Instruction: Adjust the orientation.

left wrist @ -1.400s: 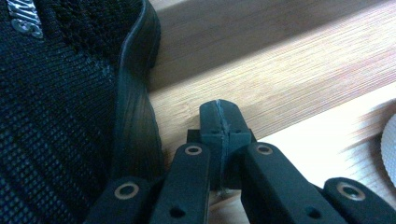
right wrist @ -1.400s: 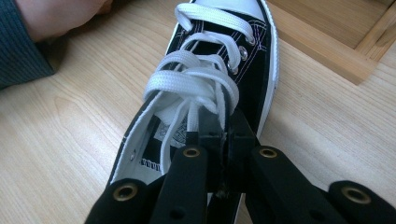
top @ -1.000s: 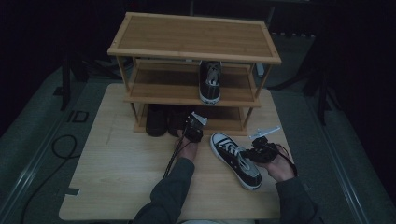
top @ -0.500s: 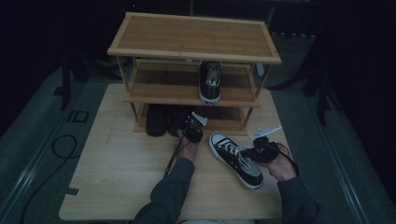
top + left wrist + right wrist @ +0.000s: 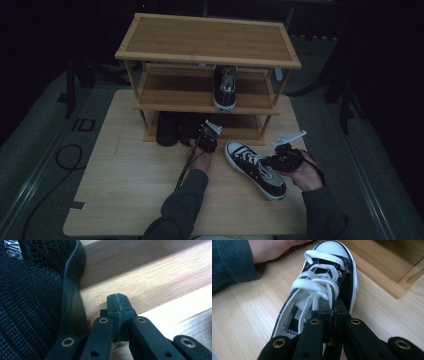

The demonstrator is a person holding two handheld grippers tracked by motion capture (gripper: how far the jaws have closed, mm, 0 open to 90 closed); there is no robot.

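— What is seen nearest on the pale wooden surface [image 5: 125, 200]?
— A black canvas sneaker with white laces [image 5: 255, 168] is laid there, toe toward the rack. Its side wall at the opening is pinched by the right tongs [image 5: 333, 312], which are closed on it.
— And farther off?
— The left tongs [image 5: 117, 302] are closed on nothing, held just beside a black knit shoe [image 5: 32, 295] on the lowest shelf of the three-tier bamboo rack [image 5: 210, 40]. Another black sneaker [image 5: 225, 87] is stood on the middle shelf.

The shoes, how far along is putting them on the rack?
One sneaker already sits on the rack's middle shelf, and dark shoes stand on the bottom one. In hand: the right tongs pinch the side of its partner, which lies on the table. That one is left to shelve.
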